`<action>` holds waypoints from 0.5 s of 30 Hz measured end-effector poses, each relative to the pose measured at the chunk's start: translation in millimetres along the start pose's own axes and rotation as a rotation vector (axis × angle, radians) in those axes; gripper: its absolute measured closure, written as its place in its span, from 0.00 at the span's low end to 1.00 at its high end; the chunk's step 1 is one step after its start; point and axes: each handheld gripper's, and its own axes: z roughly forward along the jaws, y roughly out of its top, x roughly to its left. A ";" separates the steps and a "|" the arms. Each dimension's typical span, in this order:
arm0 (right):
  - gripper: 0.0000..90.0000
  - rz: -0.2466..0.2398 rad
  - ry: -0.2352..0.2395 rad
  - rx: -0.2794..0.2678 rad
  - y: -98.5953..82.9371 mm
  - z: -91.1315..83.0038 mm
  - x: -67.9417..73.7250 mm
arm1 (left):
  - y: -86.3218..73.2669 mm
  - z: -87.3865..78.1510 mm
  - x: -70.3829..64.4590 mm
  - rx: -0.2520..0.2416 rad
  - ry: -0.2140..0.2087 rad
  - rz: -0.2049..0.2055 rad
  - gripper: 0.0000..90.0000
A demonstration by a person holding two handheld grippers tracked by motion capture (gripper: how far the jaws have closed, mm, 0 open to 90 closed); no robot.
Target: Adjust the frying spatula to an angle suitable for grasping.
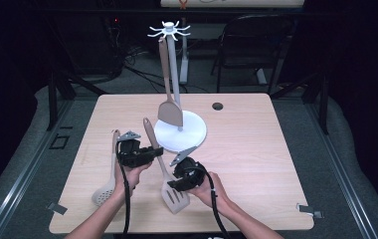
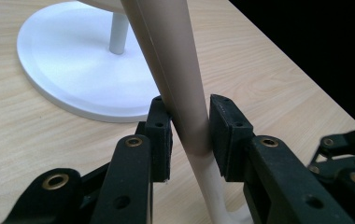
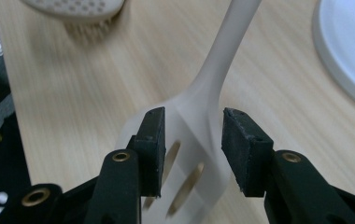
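Note:
A slotted turner with a beige handle lies slantwise on the wooden table, its head towards me. My left gripper is shut on its handle, with both pads against it. My right gripper is open, and its jaws straddle the turner's neck just above the slotted head. Just beyond the handle stands a white utensil stand, whose round base lies close ahead of the left jaws. A beige spatula hangs from the stand's top hooks.
A pale perforated spoon lies left of my left hand; its bowl is blurred at the top of the right gripper view. The stand's base edge is at that view's right. A cable hole and a chair are farther back.

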 end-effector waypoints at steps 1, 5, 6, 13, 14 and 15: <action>0.67 0.001 -0.001 -0.009 2.4 1.1 -0.3 | 0.3 -0.7 -1.0 -0.001 0.000 0.006 0.79; 0.67 0.013 -0.006 -0.041 9.5 6.8 -2.3 | 0.7 -3.3 -4.4 -0.010 -0.007 0.018 0.79; 0.67 0.009 -0.008 -0.042 11.0 7.2 -3.0 | 1.0 -4.4 -5.2 -0.007 -0.010 0.024 0.79; 0.77 0.024 0.009 -0.065 14.4 13.1 -8.3 | -0.1 -7.8 -9.4 -0.032 -0.043 0.039 0.79; 0.78 0.027 0.020 -0.077 13.3 12.8 -9.8 | -0.4 -8.0 -9.7 -0.032 -0.047 0.041 0.80; 0.78 0.033 0.018 -0.078 12.7 11.9 -9.9 | -1.0 -7.7 -10.2 -0.036 -0.052 0.043 0.80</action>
